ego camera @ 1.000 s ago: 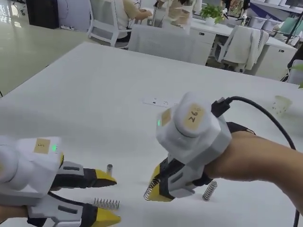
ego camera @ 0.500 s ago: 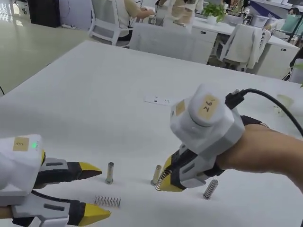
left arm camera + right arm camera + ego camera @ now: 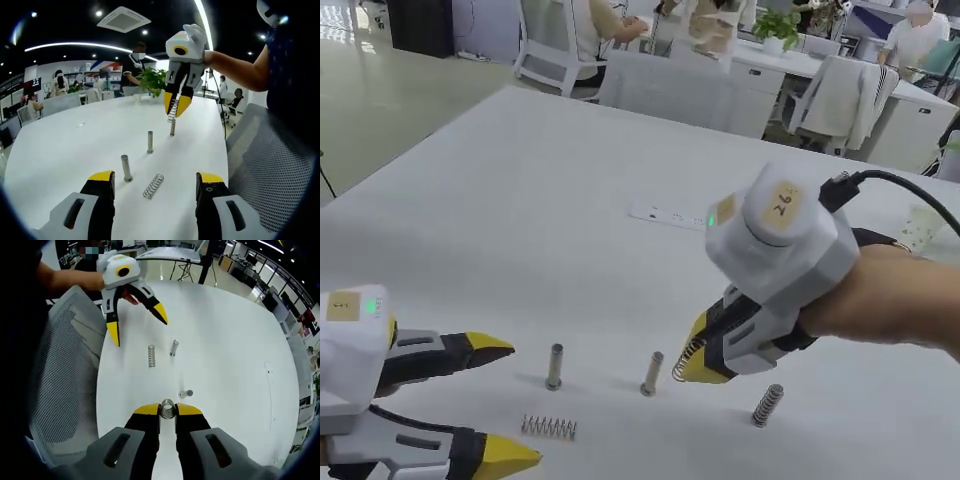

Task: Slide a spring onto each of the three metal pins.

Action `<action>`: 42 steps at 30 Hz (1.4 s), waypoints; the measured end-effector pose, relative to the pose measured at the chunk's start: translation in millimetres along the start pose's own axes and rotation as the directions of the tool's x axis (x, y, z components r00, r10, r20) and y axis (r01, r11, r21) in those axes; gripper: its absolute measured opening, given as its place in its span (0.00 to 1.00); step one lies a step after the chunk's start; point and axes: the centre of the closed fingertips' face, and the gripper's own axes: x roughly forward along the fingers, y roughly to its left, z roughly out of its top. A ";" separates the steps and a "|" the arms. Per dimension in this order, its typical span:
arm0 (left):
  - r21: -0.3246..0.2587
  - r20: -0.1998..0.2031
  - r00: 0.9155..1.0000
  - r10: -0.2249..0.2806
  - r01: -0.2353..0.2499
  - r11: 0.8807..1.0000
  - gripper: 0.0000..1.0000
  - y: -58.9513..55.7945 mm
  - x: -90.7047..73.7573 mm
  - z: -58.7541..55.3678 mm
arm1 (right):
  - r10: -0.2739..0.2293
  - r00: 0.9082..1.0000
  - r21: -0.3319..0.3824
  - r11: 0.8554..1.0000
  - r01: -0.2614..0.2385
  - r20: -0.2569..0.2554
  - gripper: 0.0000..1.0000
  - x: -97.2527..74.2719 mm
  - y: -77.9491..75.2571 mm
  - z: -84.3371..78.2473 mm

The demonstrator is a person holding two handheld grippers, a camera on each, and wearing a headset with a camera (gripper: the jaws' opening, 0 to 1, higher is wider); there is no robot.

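Observation:
Two bare metal pins [image 3: 555, 366] [image 3: 652, 372] stand on the white table [image 3: 520, 200]. My right gripper [image 3: 698, 368] is shut on a spring [image 3: 686, 358], held just right of the second pin and slightly above the tabletop. Its own view shows that spring [image 3: 167, 409] end-on between the jaws, with the pin [image 3: 185, 393] just beyond. Another spring [image 3: 548, 427] lies flat near my left gripper [image 3: 505, 400], which is open and holds nothing. A third spring [image 3: 767, 404] stands upright to the right; I cannot tell whether a pin is inside it.
A white power strip [image 3: 665, 215] lies farther back on the table. A grey mesh chair [image 3: 65, 370] is at the table's near edge. People sit at desks beyond the far edge.
My right gripper has carried its spring to the right and uncovered the second pin. The left gripper has drawn back a little toward the near left.

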 end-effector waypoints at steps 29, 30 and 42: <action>0.044 -0.003 0.999 0.035 -0.035 0.998 0.86 5.5 -3.1 -1.9 | 0.006 0.998 -0.058 0.998 -0.010 -0.065 0.09 23.8 -34.9 1.9; 0.049 -0.004 0.999 0.036 -0.036 0.998 0.86 5.8 -3.1 -1.8 | 0.007 0.998 -0.058 0.998 -0.011 -0.066 0.09 24.2 -35.0 1.9; 0.107 -0.020 0.999 0.043 -0.041 0.993 0.86 7.0 -4.0 -2.4 | 0.018 0.997 -0.065 0.998 -0.023 -0.074 0.09 32.6 -37.9 3.1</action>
